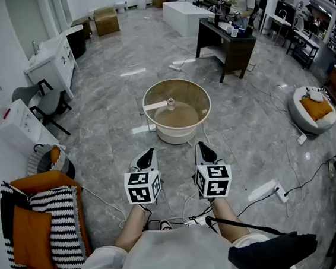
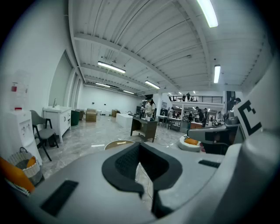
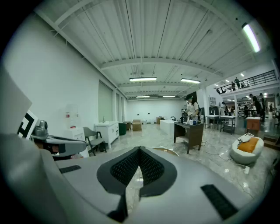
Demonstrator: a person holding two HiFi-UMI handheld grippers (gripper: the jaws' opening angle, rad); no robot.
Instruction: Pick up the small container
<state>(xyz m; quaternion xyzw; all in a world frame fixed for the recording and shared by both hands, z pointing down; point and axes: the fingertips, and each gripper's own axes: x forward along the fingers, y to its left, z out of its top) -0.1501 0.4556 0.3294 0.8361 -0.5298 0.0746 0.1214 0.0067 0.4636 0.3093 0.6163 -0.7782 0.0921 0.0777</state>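
Straight ahead of the person in the head view, a round desk (image 1: 205,101) is standing on the grey floor. The small container (image 1: 171,104) is sitting on its top near the middle, just beside a pale strip (image 1: 155,106) that I cannot identify. The left claw (image 1: 149,157) and the right claw (image 1: 201,150) are hovering side by side on the near side of the desk, well apart from the container and touching nothing. Both are pointing toward the desk and only slightly downward. By this look the task is hardly begun: nothing is being held, and the whole reach, grip and lift are waiting to be done.

Looking along the left claw (image 2: 140,148) in its own view, the two dark pads are pressing together at their tips with nothing between them, so it is closed and empty. A slice of the desk rim (image 2: 117,143) is peeping over the claw's body, but the container is hiding behind it. The right claw (image 2: 256,131) is showing at the right edge.

Looking along the right claw (image 3: 139,151) in its own view, its pads are likewise meeting at the tips around nothing, so it is closed and empty too. The desk (image 3: 169,152) is showing just past it, the container again out of sight. Whichever claw is chosen will, I judge, need to be opening before it is closing on the container.
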